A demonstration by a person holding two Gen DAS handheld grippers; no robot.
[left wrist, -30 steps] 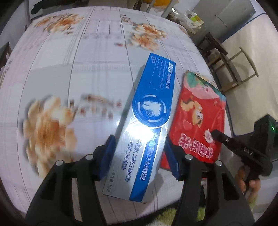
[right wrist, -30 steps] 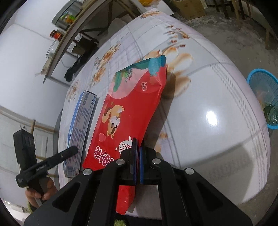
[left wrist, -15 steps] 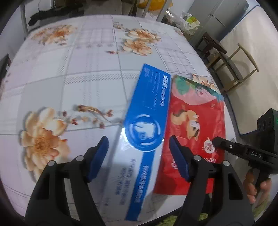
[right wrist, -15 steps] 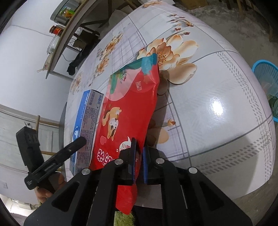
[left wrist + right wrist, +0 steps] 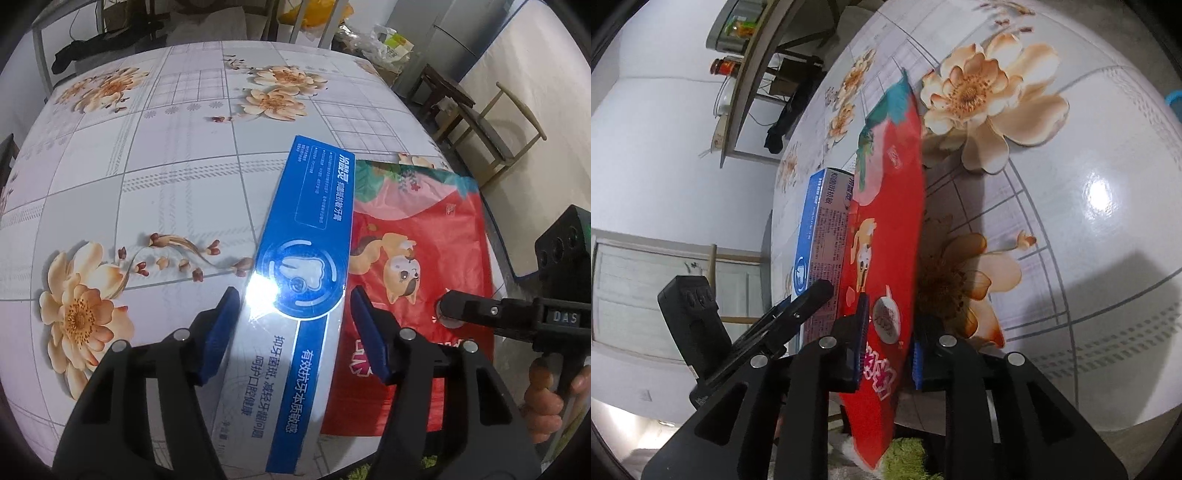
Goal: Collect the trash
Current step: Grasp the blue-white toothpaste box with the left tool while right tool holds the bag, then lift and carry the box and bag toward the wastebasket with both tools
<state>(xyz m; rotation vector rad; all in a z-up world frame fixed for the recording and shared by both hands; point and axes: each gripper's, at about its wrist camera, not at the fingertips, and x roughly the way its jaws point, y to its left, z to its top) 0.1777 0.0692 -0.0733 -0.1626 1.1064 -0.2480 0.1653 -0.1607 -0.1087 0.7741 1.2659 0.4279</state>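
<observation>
**Two grippers, two pieces of litter at the table's edge**

A round table under a glossy flower-printed cloth [image 5: 184,166] carries the trash to be collected: a flat red plastic snack bag with a cartoon animal [image 5: 417,229] and a long blue-and-silver cardboard toothpaste box [image 5: 314,229], lying side by side with their long edges touching.

The left gripper [image 5: 291,325] straddles the box about midway along it. Its jaws have just been closing at a medium spread, and the blue pads look to meet both long sides, so it reads as a grip.

The right gripper [image 5: 888,332], held by a hand [image 5: 546,398], has the bag's near end between its jaws. They have just been opening and stand at a narrow gap, with the pads apparently no longer pressing.

The risk lies with the bag. Its near end hangs past the table rim below the jaws, and with the pinch slackened the slick film could slide off to the floor. The shiny box could pivot in the pads when lifted. Since it abuts the bag, it could also drag the bag along.

Only the right wrist view shows that overhang and the box's printed side panel. Only the left wrist view shows the box's top face and how the pads sit against it.
</observation>
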